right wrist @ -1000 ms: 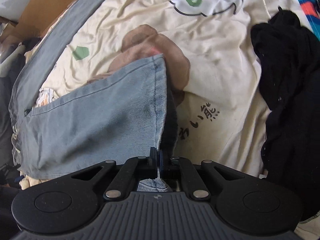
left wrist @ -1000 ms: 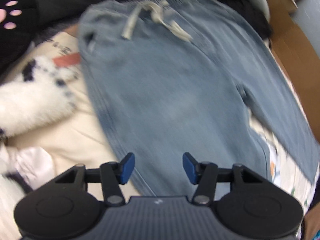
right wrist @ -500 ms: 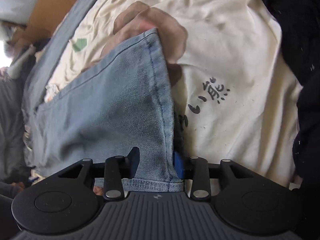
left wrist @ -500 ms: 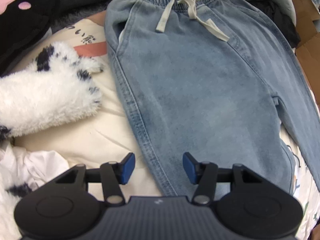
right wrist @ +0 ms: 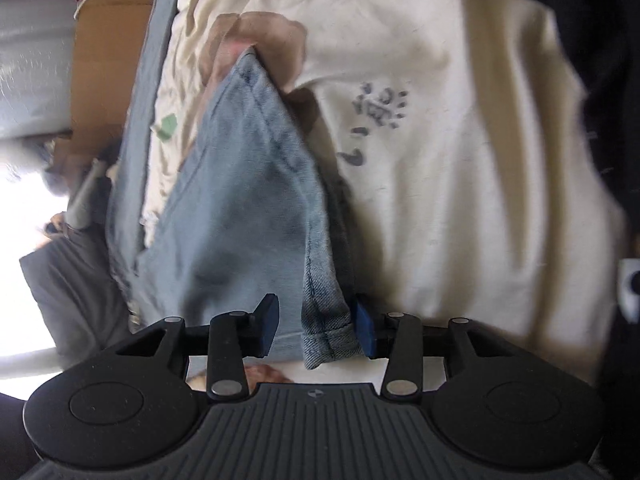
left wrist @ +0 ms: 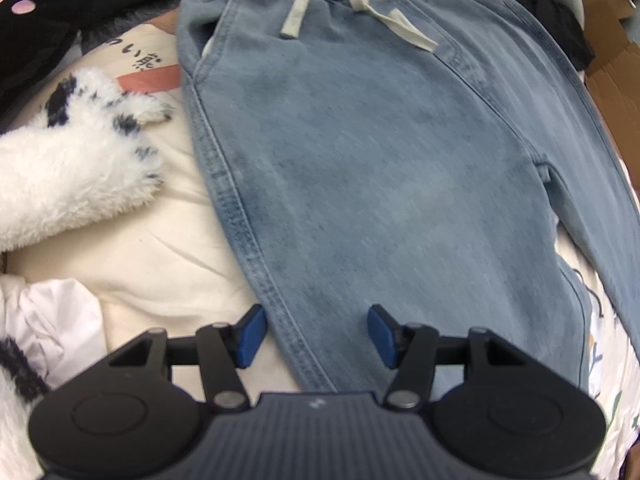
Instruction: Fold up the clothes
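Note:
Light blue jeans (left wrist: 380, 160) with a cream drawstring (left wrist: 360, 0) lie flat on a cream printed blanket (left wrist: 160, 272), waistband at the far end. My left gripper (left wrist: 316, 334) hangs open above the seam of the left leg, jaws opening slightly, touching nothing. In the right wrist view the other leg (right wrist: 248, 208) is folded over. Its hem (right wrist: 324, 340) lies between the spread jaws of my right gripper (right wrist: 316, 330). The hem rests against the right pad only and is not clamped.
A fluffy white garment with black spots (left wrist: 72, 176) and a white cloth (left wrist: 52, 320) lie left of the jeans. A black garment (right wrist: 600, 40) borders the blanket (right wrist: 460, 200) on the right. Cardboard boxes (right wrist: 104, 60) (left wrist: 616, 80) stand beyond the bed edge.
The right gripper, shut on the hem a second ago, has opened and sunk toward the bed, the hem still between its jaws. The left gripper has come down closer to the jeans.

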{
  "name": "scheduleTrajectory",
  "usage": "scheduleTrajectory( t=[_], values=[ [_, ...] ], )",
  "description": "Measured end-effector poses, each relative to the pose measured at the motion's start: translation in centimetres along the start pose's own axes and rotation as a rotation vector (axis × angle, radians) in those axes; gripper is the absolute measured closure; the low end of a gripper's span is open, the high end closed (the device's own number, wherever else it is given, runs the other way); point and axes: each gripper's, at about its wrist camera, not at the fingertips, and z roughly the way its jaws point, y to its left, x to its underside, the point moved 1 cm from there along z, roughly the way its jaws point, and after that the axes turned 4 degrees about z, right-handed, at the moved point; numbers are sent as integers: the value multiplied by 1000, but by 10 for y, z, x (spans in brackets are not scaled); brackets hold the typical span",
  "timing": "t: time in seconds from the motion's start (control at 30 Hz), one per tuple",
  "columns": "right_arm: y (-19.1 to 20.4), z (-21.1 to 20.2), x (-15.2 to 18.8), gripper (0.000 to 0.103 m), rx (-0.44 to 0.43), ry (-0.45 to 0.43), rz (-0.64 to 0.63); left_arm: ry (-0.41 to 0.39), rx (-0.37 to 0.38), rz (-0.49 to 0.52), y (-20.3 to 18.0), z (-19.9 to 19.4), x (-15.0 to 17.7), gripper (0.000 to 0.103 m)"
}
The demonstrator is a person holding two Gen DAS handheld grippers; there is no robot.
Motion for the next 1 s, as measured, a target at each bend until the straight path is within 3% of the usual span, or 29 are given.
scheduleTrajectory(
  t=[0.27, 0.37, 0.7, 0.73, 0.8, 0.87, 1.0],
  values=[
    [11, -21, -3, 60, -117, -33, 28, 13, -3, -62, 6, -5, 1, 44],
    [11, -19, -2, 60, -112, -18, 32, 20, 0, -75, 5, -4, 1, 44],
    [2, 4, -1, 60, 36, 35, -4, 44, -3, -128, 1, -8, 2, 44],
    [2, 5, -1, 63, 65, 42, -25, 47, -6, -138, -2, -8, 3, 44],
    [6, 7, -1, 89, 152, 51, -79, 60, -10, -157, -3, -9, 4, 44],
    [15, 7, -2, 95, 214, 62, -126, 73, -11, -162, -4, -9, 7, 44],
    [39, 1, 1, 95, 275, 68, -185, 75, 0, -184, -3, -11, 12, 44]
  ],
)
